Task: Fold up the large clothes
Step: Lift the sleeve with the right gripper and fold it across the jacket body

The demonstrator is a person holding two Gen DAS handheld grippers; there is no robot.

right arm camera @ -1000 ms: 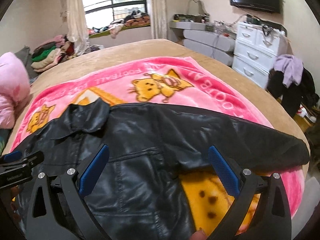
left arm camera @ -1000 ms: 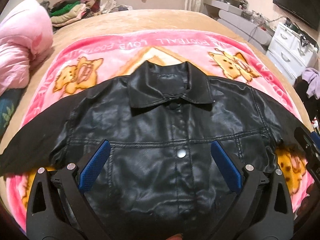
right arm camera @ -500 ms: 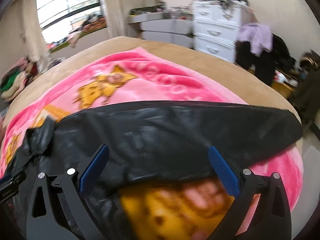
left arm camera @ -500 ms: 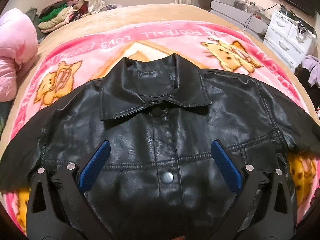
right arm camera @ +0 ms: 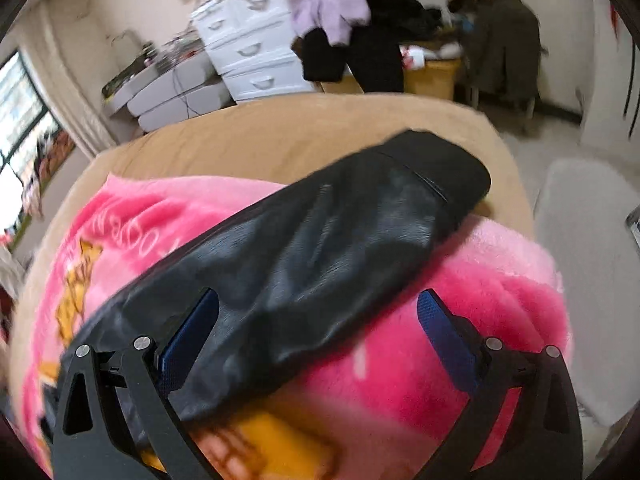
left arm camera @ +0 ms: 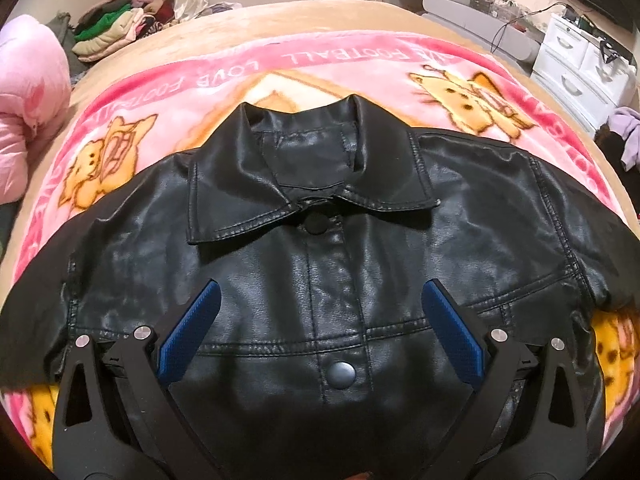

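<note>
Left wrist view: the black leather jacket [left arm camera: 320, 264] lies front-up, buttoned, collar away from the camera, on a pink cartoon blanket [left arm camera: 340, 60] spread over the bed. The left gripper [left arm camera: 320, 320] hangs spread wide above its chest, gripping nothing.

Right wrist view, blurred: only one sleeve [right arm camera: 320, 248] shows, stretched toward the bed's corner. The right gripper [right arm camera: 320, 328] gapes wide over it, empty. White drawers [right arm camera: 248, 52] stand beyond.

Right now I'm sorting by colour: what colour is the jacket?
Black, glossy like leather; the jacket shows best in the left wrist view.
</note>
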